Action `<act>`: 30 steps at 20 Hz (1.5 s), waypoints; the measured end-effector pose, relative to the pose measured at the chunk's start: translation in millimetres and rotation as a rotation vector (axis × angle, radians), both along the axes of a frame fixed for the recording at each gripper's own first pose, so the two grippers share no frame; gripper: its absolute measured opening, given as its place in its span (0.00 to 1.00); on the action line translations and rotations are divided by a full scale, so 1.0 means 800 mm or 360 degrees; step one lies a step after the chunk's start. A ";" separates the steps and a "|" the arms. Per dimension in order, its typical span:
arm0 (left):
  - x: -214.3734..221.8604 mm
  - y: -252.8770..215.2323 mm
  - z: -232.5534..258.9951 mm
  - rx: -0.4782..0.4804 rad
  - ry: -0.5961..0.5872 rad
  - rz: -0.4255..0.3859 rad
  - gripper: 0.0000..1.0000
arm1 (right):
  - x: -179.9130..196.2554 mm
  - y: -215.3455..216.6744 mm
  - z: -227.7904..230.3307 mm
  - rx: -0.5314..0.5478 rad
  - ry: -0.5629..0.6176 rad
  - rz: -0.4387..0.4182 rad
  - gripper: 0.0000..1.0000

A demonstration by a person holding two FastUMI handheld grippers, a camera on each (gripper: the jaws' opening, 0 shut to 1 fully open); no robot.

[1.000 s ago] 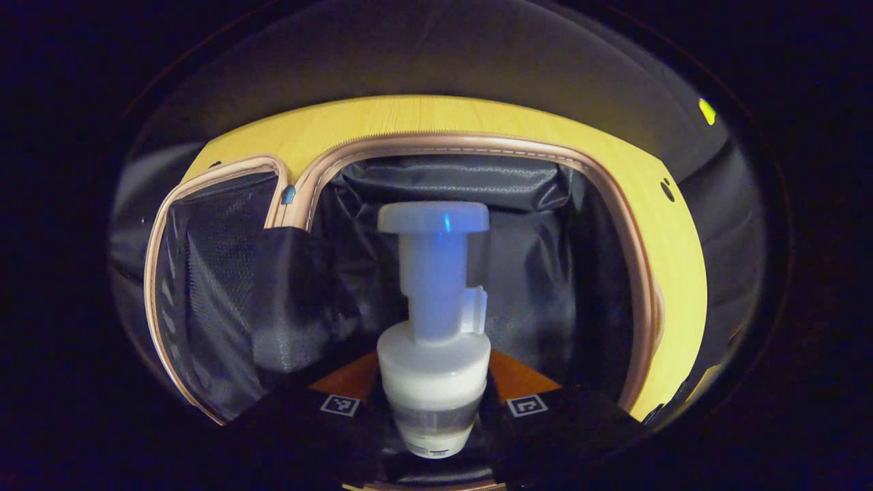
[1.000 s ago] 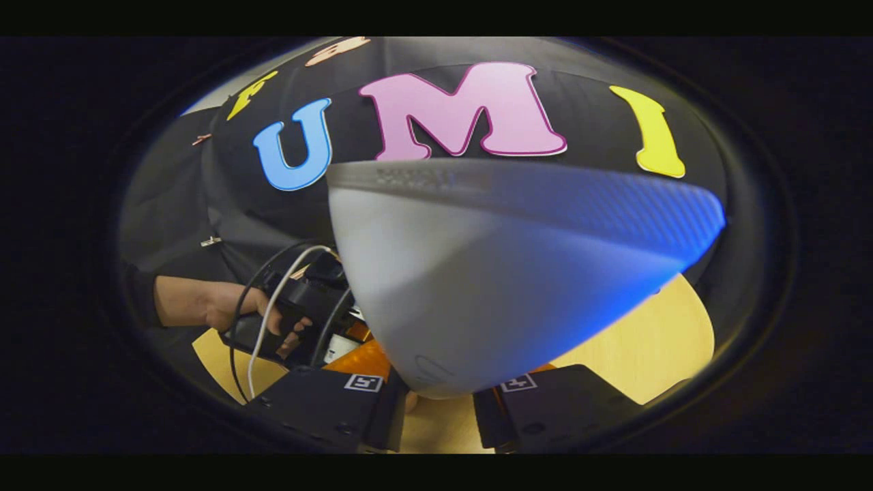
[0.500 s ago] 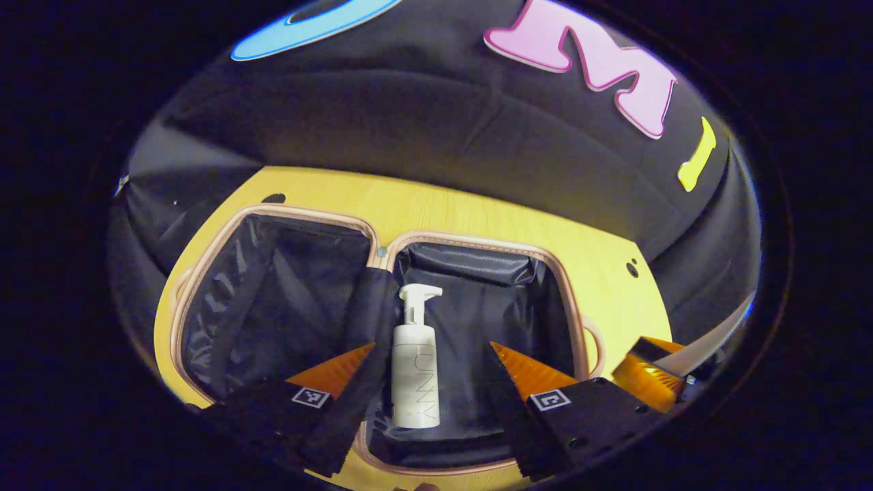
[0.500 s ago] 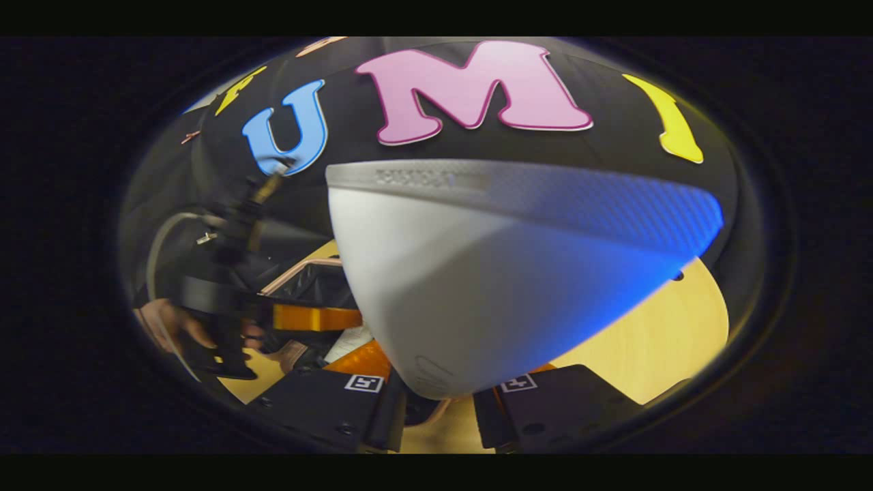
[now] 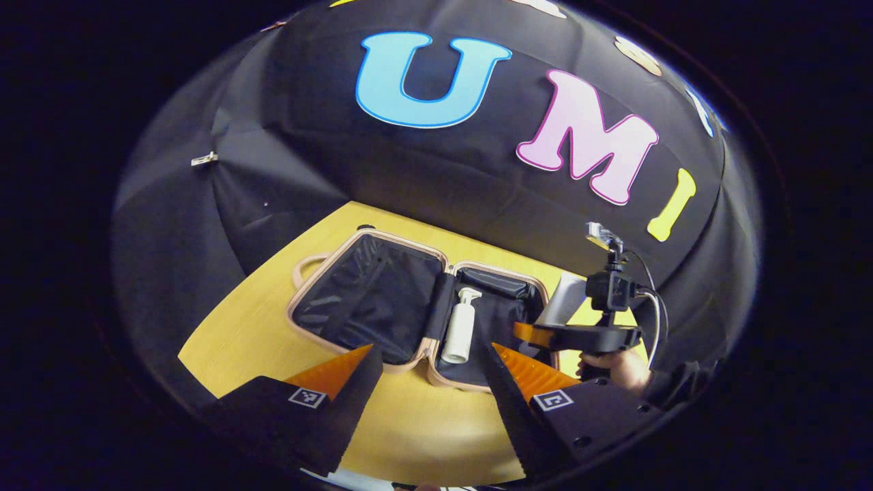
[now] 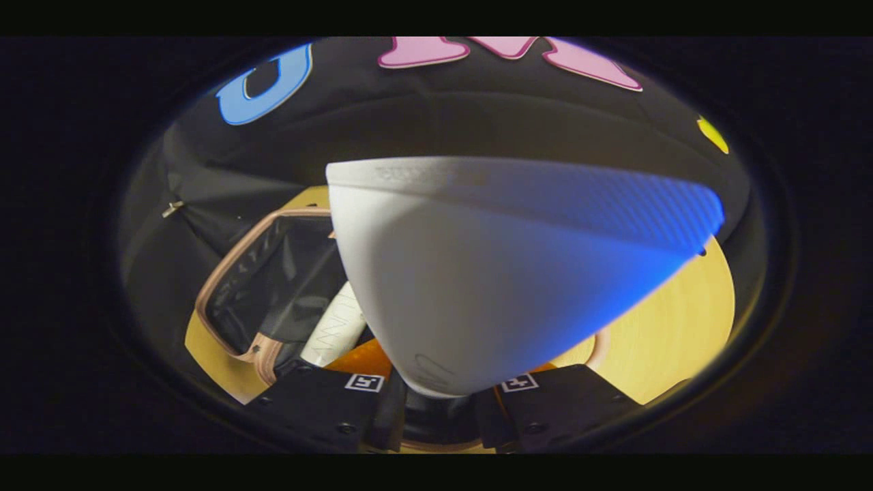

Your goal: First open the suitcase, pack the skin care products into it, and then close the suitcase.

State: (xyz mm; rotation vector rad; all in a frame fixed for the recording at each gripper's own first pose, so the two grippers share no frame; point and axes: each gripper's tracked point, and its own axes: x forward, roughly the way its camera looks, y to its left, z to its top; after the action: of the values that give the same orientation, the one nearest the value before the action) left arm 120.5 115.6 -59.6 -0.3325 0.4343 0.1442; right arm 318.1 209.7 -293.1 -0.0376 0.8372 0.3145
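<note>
A yellow wood-grain tabletop (image 5: pixel 259 327) is enclosed by the booth's black cloth wall, and on it the suitcase (image 5: pixel 368 300) is laid open flat, with a pale pink rim and creased black lining. A white pump bottle (image 5: pixel 458 329) is seen lying in its half at 3 o'clock, beyond the left hand-held gripper (image 5: pixel 430 368), whose fingers are spread wide with nothing between them. The right hand-held gripper (image 6: pixel 442 389) is closed on the narrow end of a white tube (image 6: pixel 491 273), smooth with a crimped flat seam, which blocks the suitcase's 3 o'clock half in the right gripper view.
</note>
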 end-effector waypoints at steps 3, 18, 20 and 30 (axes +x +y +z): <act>-0.041 0.025 -0.001 -0.0047 0.0009 0.0051 0.94 | -0.002 0.014 -0.024 -0.0009 0.0148 -0.0073 0.40; -0.059 0.185 -0.009 0.0055 -0.0059 0.0236 0.94 | -0.009 0.037 0.007 -0.0034 0.0121 -0.0156 0.82; -0.032 0.222 -0.015 0.0100 -0.0082 0.0230 0.94 | -0.012 0.041 0.051 0.0034 -0.0018 -0.0144 0.90; 0.200 0.370 -0.105 0.0069 0.0108 0.0088 0.94 | -0.103 -0.035 0.195 0.0107 -0.0505 -0.0240 0.98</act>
State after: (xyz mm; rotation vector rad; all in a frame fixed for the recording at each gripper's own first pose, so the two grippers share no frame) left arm 280.8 411.2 -143.2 -0.2974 0.4886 0.2189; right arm 235.3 181.8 -136.7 0.0378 0.5108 0.1875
